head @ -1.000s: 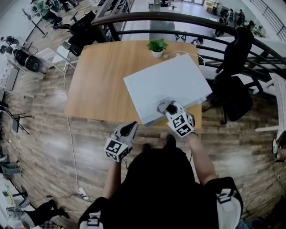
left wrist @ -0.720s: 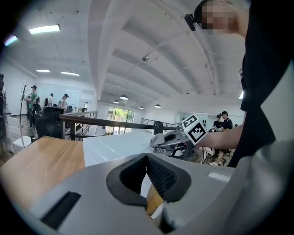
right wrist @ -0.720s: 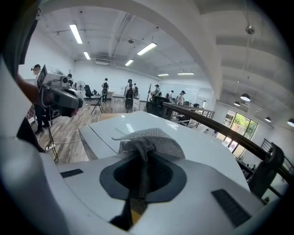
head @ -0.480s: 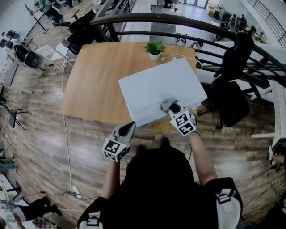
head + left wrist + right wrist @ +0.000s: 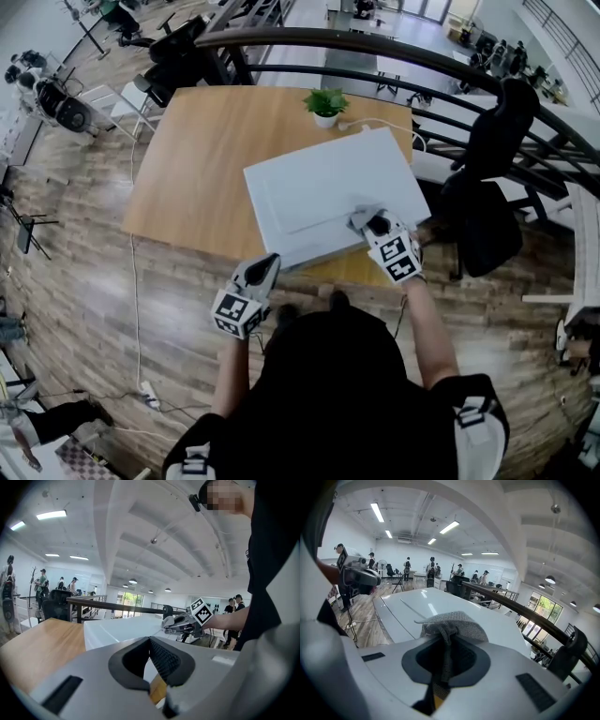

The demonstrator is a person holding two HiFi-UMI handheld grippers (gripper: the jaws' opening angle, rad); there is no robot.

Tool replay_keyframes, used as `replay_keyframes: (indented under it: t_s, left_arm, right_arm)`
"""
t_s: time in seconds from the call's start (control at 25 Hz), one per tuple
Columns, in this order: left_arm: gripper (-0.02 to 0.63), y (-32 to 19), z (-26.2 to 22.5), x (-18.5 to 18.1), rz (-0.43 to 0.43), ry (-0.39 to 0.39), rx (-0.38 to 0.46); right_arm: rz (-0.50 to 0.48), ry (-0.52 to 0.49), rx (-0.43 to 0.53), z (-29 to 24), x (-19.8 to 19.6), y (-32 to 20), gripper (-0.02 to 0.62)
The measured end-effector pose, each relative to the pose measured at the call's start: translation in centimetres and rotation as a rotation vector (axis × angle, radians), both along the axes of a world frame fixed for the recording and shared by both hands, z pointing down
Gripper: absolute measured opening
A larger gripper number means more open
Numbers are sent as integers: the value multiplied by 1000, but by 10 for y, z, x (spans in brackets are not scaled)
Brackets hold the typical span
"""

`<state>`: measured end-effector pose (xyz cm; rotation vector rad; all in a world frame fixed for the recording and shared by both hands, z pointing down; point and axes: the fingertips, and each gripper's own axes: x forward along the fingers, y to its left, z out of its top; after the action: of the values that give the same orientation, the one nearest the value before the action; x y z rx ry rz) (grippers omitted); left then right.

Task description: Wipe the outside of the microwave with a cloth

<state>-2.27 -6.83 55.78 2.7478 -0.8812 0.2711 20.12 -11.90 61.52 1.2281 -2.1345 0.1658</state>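
White boxy microwave [image 5: 319, 202] sits centre frame, on right near part of light wooden table [image 5: 197, 159]. Grey woven cloth [image 5: 452, 623] lies pressed on top panel, at box's lower right corner. Right gripper [image 5: 443, 660] is clamped on bunched cloth. Left gripper [image 5: 151, 660] hangs lower left of box, off table, jaws together, nothing between. Step in hand looks like wiping top. Next move calls for sweeping cloth across panel with even downward pressure, then sides.

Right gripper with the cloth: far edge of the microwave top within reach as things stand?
Probably yes. The right gripper, shut on the cloth, sits near the front edge of the microwave top, and the top is bare behind it. The far edge may need a lean.
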Motion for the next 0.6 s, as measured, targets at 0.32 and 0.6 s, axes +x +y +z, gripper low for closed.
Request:
replay_keyframes:
  t_s: [0.32,0.6]
  left_arm:
    - [2,2,2,9,-28,-6,-7]
    - [2,5,2,23,-37,-9,0]
  right_arm:
    - [35,14,-6,0,41,-1,20]
    - [68,22,0,0,78,-2,18]
